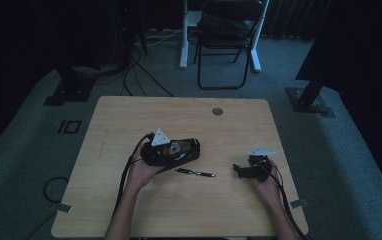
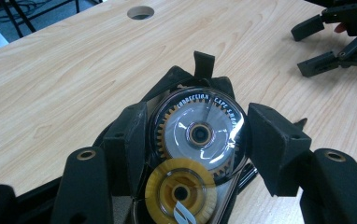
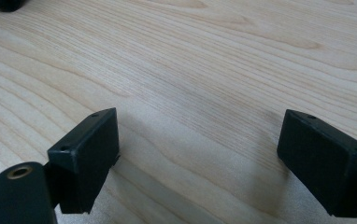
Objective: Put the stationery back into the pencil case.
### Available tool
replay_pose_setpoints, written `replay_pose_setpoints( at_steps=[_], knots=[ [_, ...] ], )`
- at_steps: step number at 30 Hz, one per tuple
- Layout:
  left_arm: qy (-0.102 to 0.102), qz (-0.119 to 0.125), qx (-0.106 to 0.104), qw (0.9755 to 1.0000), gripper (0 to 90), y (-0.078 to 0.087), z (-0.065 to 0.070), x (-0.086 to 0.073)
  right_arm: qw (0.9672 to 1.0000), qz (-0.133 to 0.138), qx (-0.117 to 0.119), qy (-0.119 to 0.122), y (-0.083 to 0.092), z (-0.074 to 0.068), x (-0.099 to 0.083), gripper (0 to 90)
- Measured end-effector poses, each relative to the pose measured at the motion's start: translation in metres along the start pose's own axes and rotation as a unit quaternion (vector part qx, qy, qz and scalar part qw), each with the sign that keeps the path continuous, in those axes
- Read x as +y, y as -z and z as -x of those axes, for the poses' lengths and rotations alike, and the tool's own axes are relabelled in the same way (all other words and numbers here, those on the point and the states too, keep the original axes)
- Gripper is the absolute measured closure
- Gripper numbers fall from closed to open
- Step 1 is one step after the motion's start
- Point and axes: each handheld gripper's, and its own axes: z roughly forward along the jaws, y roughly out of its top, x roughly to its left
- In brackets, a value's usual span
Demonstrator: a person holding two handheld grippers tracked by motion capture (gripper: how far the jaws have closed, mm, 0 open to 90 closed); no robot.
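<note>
I'm keeping my right gripper (image 3: 197, 158) spread wide over bare table (image 3: 204, 60) at four o'clock. My left gripper (image 2: 197, 144) is pinching the correction tape dispenser (image 2: 197, 135) near centre, with a pen (image 1: 195, 173) lying at its five o'clock.

the correction tape dispenser (image 2: 199, 140) sits near the middle of the table (image 1: 129, 115), between the pads of the left gripper (image 1: 191, 150). a pen, or something like it in the dim high view (image 1: 195, 173), lies just in front of the dispenser, toward the person. the right gripper (image 1: 240, 170) rests to the right, well apart. a round hole (image 1: 217, 111) lies behind them, near the far edge. a folding chair (image 1: 226, 35) stands beyond the table.
</note>
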Motion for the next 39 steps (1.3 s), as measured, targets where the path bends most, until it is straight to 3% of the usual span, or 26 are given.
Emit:
replay_pose_setpoints(
  at_steps=[8, 15, 39],
  knots=[
    [0.005, -0.003, 0.006, 1.0, 41.1, -0.005, -0.003, -0.001, 1.0, 0.0, 0.0, 0.002, 0.0, 0.0, 0.0, 12.8],
    [-0.004, -0.013, 0.009, 0.9999, 41.1, -0.012, -0.003, 0.003, 1.0, 0.0, 0.0, 0.002, 0.0, 0.0, 0.0, 12.8],
    [-0.001, -0.036, -0.003, 0.9994, 40.9, -0.026, -0.005, -0.002, 1.0, 0.0, 0.0, 0.002, 0.0, 0.0, 0.0, 12.8]
  ],
)
